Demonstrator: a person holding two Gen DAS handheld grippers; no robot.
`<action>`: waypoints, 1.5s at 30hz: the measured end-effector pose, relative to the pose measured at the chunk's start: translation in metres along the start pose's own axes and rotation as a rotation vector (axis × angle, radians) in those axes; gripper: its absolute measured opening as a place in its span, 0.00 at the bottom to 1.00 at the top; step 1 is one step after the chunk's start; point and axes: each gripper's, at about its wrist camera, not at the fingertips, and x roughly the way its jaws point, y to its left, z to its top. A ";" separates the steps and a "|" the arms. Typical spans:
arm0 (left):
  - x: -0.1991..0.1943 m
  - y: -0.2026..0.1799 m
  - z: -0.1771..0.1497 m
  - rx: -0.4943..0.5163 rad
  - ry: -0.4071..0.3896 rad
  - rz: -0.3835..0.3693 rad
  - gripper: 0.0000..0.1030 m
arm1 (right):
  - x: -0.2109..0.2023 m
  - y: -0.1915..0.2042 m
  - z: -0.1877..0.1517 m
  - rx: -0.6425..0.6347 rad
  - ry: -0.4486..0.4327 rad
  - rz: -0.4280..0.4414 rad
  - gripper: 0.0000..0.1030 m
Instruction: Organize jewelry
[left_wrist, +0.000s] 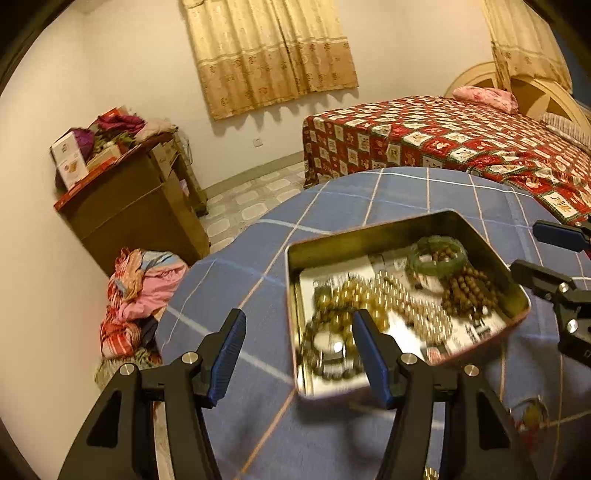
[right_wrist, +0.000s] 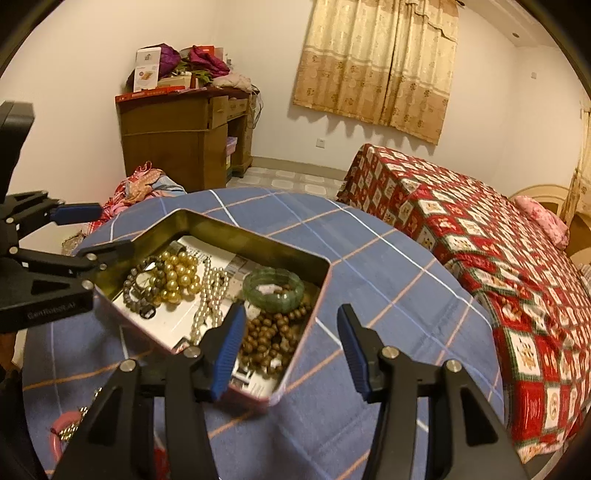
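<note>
Gold-lined tin holds tangled bracelets; both grippers, left and right, hover wide and empty at its near corners, likely choosing a piece.

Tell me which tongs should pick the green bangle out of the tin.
Probably the right tongs: open, empty, with the green bangle just ahead of them. The left tongs sit at the tin's opposite end, over the gold beads.
</note>
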 end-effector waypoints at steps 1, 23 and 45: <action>-0.005 0.000 -0.006 -0.005 0.000 0.003 0.59 | -0.004 0.000 -0.004 0.003 0.000 0.000 0.55; -0.047 -0.051 -0.088 -0.004 0.096 -0.067 0.59 | -0.046 0.022 -0.081 0.021 0.062 -0.003 0.64; -0.037 -0.060 -0.089 -0.006 0.128 -0.200 0.03 | -0.045 0.028 -0.086 0.012 0.048 -0.005 0.69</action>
